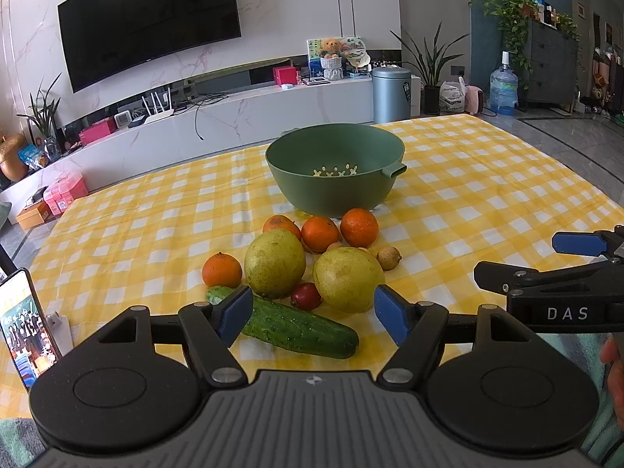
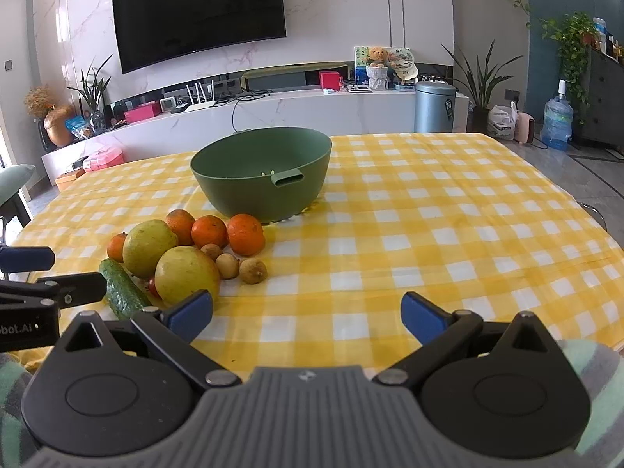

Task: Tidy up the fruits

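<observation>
Nearest my left gripper [image 1: 312,314], jaws wide and empty like my right gripper [image 2: 308,314], lies a dark green cucumber [image 1: 296,325] fronting the heaped fruits [image 1: 312,257] on the yellow-checked desk [image 1: 487,195]; the green plastic bowl [image 1: 335,191] holds none, sorting unstarted.

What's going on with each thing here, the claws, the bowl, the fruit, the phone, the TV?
Left gripper: open, holding nothing, above the cucumber.
Right gripper: open, holding nothing.
Bowl: upright, no fruit inside.
Fruit pile: on the tablecloth, in front of the bowl.
Phone: propped up, screen lit.
TV: dark.
</observation>
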{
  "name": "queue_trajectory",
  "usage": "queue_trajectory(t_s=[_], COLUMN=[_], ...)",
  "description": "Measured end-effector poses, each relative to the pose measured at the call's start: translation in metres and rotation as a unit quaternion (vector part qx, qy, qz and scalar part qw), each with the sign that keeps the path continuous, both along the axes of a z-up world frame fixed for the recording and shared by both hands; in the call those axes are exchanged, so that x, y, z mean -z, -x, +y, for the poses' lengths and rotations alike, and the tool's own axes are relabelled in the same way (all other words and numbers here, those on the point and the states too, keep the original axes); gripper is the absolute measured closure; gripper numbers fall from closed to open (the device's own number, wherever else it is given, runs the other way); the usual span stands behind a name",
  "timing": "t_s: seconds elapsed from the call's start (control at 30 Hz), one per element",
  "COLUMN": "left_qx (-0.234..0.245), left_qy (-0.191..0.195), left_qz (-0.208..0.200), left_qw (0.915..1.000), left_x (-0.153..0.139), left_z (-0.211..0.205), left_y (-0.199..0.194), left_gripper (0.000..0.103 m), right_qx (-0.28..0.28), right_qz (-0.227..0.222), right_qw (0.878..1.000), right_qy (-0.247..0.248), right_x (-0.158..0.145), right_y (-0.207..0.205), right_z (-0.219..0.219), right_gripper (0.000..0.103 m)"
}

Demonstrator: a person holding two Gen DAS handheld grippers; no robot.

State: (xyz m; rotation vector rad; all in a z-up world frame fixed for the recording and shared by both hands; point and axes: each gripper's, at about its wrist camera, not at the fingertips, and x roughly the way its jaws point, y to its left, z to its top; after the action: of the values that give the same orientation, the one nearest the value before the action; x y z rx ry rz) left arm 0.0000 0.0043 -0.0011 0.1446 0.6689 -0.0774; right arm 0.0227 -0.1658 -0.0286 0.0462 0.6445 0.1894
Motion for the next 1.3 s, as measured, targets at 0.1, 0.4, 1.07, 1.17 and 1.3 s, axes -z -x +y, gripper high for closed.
queue_trajectory(t_s=[0.1,0.4,1.07,1.17,1.3], left_qx=[0.000,0.000,0.001,0.001,0.007], left_qy=[0.000,0.000,0.000,0.002,0.011], left_qz=[0.000,0.000,0.000,0.001,0.005], left_qw=[1.0000,1.0000,1.0000,1.0000,0.9999], left_x=[0.0000,0.0000,-0.0001,-0.0001,-0.0003], left_z=[-0.0001,-0.0001,-0.0006,-0.0006,-0.0012], left_y=[0.0001,0.0000,0.0002,0.0002,-0.0007], left_gripper=[0.020,0.020,0.020,0.020,0.020], right_qx=[0.000,0.002,0.006,0.009,0.011], right_qz=[0.001,0.003,0.007,0.007,-0.012], right_qw=[1.000,1.000,1.000,1.000,1.000], right_qy=[0.000,0.000,-0.004,-0.006,-0.014], right_x=[0.0002,0.0017,0.0032,0.0032,0.0015], right_y=[-0.0001,-0.0007,-0.0020,-0.0019,0.0022], right_z=[0.0001,0.0001,0.0003,0.0001,-0.0017], right_gripper=[0.004,0.004,0.004,0.004,0.004])
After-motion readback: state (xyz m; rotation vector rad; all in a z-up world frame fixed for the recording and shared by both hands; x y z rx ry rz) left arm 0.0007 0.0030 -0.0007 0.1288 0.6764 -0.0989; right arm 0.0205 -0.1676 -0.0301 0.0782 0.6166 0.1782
